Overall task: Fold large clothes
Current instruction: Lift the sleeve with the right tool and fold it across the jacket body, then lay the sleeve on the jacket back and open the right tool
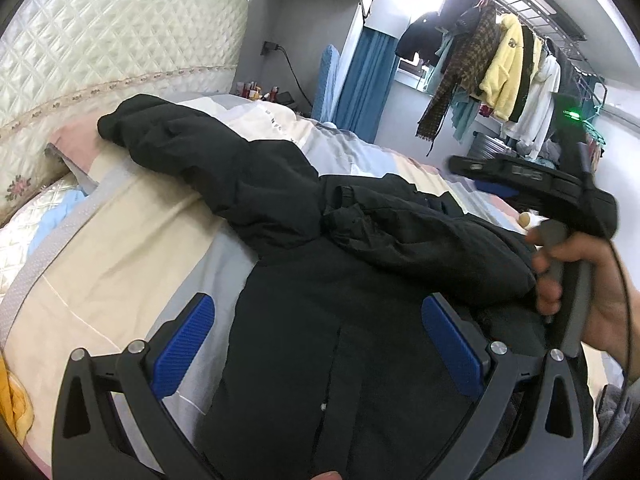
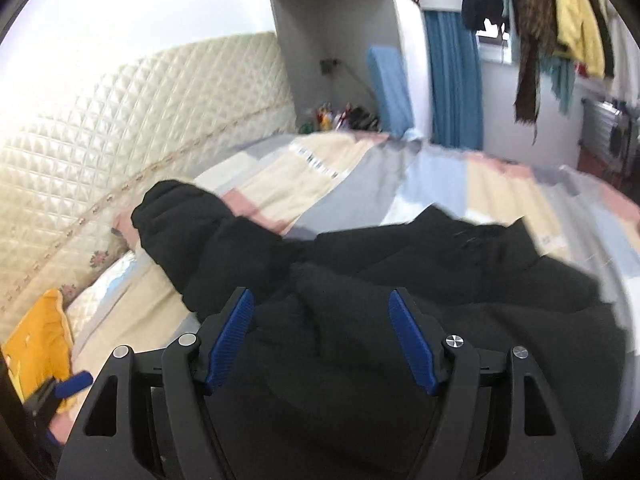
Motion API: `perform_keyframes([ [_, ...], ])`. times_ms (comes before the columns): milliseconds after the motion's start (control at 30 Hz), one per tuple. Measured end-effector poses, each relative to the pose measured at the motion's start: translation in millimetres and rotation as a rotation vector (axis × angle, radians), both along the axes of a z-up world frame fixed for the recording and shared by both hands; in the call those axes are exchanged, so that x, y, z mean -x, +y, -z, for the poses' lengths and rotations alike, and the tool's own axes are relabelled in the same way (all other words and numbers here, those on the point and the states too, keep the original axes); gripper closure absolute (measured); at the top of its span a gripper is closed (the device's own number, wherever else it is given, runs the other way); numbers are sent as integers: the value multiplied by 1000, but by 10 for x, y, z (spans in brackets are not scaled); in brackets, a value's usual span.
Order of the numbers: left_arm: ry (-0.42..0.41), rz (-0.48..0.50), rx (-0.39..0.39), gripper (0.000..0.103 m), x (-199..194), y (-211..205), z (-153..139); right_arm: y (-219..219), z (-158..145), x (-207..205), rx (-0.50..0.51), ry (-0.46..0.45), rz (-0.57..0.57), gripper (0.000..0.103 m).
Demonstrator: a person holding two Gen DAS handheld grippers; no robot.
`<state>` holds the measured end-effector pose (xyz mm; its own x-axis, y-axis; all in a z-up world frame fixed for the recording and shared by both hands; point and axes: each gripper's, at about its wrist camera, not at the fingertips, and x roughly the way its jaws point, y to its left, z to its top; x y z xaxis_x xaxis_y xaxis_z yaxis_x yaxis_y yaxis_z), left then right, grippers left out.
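A large black padded jacket (image 1: 336,320) lies spread on the bed, one sleeve (image 1: 188,148) stretched toward the headboard, the other sleeve (image 1: 424,236) folded across its body. My left gripper (image 1: 316,340) is open above the jacket's front, holding nothing. The right gripper's body (image 1: 560,200) shows at the right, held by a hand; its fingertips are hidden there. In the right wrist view the right gripper (image 2: 320,332) is open just above the bunched black jacket (image 2: 400,320), holding nothing. The outstretched sleeve (image 2: 188,232) lies at the left.
The bed has a pastel patchwork cover (image 1: 132,264) and a quilted cream headboard (image 1: 120,40). A yellow cloth (image 2: 36,344) lies at the bed's left. A clothes rack (image 1: 500,68) with hanging garments stands at the right, a blue curtain (image 1: 364,84) behind.
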<state>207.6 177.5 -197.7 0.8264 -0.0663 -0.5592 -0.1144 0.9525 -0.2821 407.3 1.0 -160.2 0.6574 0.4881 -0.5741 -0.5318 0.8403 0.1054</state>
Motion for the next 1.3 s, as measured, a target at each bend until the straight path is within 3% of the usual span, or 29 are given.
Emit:
perform_keyframes([
  [167, -3, 19, -15, 0, 1, -137, -11, -555, -221, 222, 19, -79, 51, 34],
  [333, -8, 56, -9, 0, -14, -329, -11, -1240, -256, 358, 9, -111, 164, 34],
  [533, -8, 84, -44, 0, -49, -583, -33, -2153, 34, 367, -38, -57, 331, 34],
  [700, -21, 81, -65, 0, -54, -700, -35, -2604, 393, 347, -48, 7, 384, 37],
  [833, -6, 75, -35, 0, -93, -730, -9, -2699, 671, 265, -33, 81, 389, 42],
  [933, 7, 68, -79, 0, -111, -810, 17, -2612, 816, 268, 24, 105, 359, 46],
  [1100, 33, 72, -107, 0, -163, -887, 64, -2445, 1009, 343, 186, 68, 310, 50],
  [1300, 59, 77, -115, 0, -212, -950, 140, -2451, 1001, 350, 182, -18, 351, 57],
])
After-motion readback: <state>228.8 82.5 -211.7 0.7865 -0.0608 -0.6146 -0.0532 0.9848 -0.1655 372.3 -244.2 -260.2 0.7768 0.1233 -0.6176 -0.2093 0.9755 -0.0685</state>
